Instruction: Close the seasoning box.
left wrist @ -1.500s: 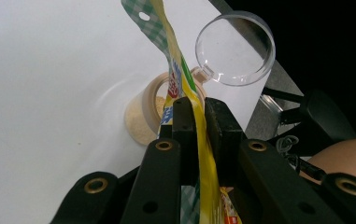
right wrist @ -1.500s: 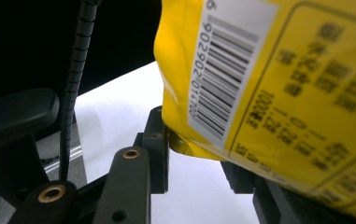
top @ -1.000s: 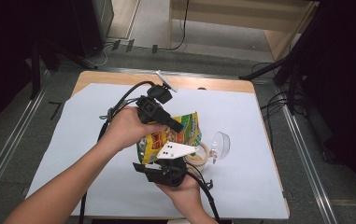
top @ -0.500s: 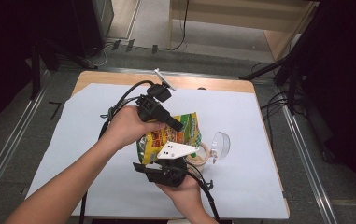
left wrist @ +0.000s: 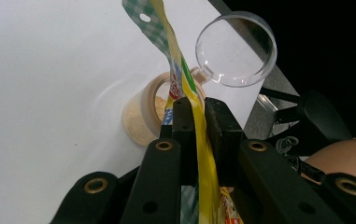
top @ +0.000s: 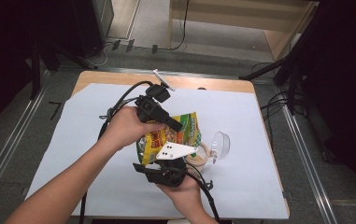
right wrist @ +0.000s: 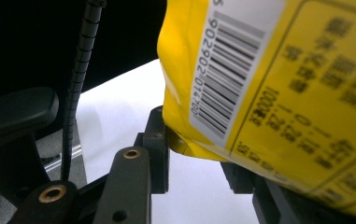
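Nearest to us in the high view, the right gripper (top: 173, 161) comes up from the bottom edge, with its grey plate on top, and it meets the lower end of the yellow bag (top: 168, 137). In the right gripper view, the bag (right wrist: 278, 93) with its barcode sits between the two jaws, one on each side of its bottom corner, so we take it as gripped there. A little farther, the left gripper (top: 178, 126) is held in the left hand (top: 124, 126) over the upper part of the bag. In the left gripper view, its jaws are pressed together on the thin edge of the bag (left wrist: 199, 140). Just behind the bag stands a small open jar (left wrist: 145, 114) with pale powder, its clear lid (left wrist: 236, 49) flipped up. All this is above the white sheet (top: 73, 140) on the wooden table (top: 119, 77).
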Action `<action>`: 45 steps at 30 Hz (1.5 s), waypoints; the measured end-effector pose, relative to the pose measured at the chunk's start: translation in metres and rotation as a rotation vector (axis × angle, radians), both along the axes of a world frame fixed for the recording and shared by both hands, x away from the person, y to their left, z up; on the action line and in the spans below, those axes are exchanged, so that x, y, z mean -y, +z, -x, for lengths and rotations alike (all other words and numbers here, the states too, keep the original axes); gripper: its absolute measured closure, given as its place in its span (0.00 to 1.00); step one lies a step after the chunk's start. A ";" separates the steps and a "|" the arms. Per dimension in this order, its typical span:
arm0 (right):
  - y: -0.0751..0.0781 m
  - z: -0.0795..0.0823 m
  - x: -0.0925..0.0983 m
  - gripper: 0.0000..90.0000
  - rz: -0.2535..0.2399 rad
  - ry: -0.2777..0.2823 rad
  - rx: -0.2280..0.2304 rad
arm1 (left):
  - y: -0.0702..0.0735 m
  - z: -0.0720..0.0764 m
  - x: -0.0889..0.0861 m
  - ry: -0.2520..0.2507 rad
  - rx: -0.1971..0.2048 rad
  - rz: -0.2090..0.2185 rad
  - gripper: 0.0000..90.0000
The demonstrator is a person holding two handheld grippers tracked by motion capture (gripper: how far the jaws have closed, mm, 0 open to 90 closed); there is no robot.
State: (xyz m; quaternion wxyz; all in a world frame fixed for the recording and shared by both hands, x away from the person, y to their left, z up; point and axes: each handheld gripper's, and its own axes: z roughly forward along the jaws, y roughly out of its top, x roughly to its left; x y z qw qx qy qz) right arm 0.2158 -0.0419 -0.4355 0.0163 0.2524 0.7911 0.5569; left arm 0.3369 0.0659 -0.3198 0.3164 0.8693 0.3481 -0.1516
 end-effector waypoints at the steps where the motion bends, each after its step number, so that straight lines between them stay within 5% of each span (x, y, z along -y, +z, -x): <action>1: 0.000 0.000 0.000 0.75 -0.001 0.001 -0.001 | 0.000 0.000 0.000 0.001 -0.002 0.000 0.93; 35: 0.002 0.002 0.000 0.75 -0.017 0.000 -0.009 | 0.000 -0.001 0.003 -0.002 -0.006 -0.001 0.93; 45: 0.001 0.001 0.001 0.76 -0.008 -0.015 0.003 | 0.007 0.008 0.010 -0.015 0.044 -0.030 0.92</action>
